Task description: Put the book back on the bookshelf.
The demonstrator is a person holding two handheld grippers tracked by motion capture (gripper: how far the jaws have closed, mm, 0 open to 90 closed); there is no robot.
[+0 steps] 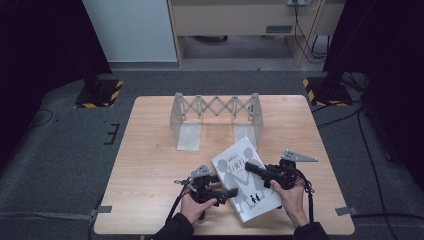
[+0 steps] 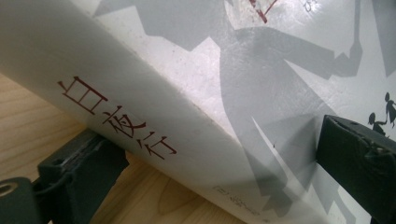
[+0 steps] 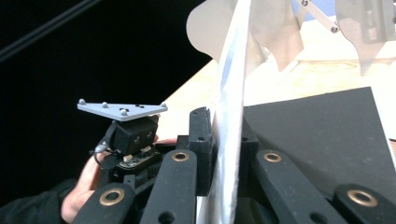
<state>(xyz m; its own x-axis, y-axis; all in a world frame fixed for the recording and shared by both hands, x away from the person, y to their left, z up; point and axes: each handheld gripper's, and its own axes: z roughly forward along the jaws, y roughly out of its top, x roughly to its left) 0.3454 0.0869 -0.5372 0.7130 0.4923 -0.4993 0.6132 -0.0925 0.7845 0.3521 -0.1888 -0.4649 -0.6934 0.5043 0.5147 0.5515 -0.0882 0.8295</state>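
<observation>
1. On the wooden table (image 1: 150, 165), nearer the person than the folding rack (image 1: 216, 111): a white book (image 1: 245, 192) with a grey figure design and red characters on its spine, lying at an angle.
2. At the book's left edge: the left gripper (image 1: 231, 192), held in the left hand (image 1: 197, 207). In the left gripper view, jaws spread wide, one under the spine side against the table, the other over the cover; book (image 2: 201, 93) between them, not pinched.
3. At the book's right side: the right gripper (image 1: 248, 166), held in the right hand (image 1: 290, 195). In the right gripper view, jaws pressed together on the thin white front cover (image 3: 231, 116), lifted upright above the dark inner page (image 3: 317, 140).
4. Beyond the book: the rack, metal, standing upright, well apart from both grippers.
</observation>
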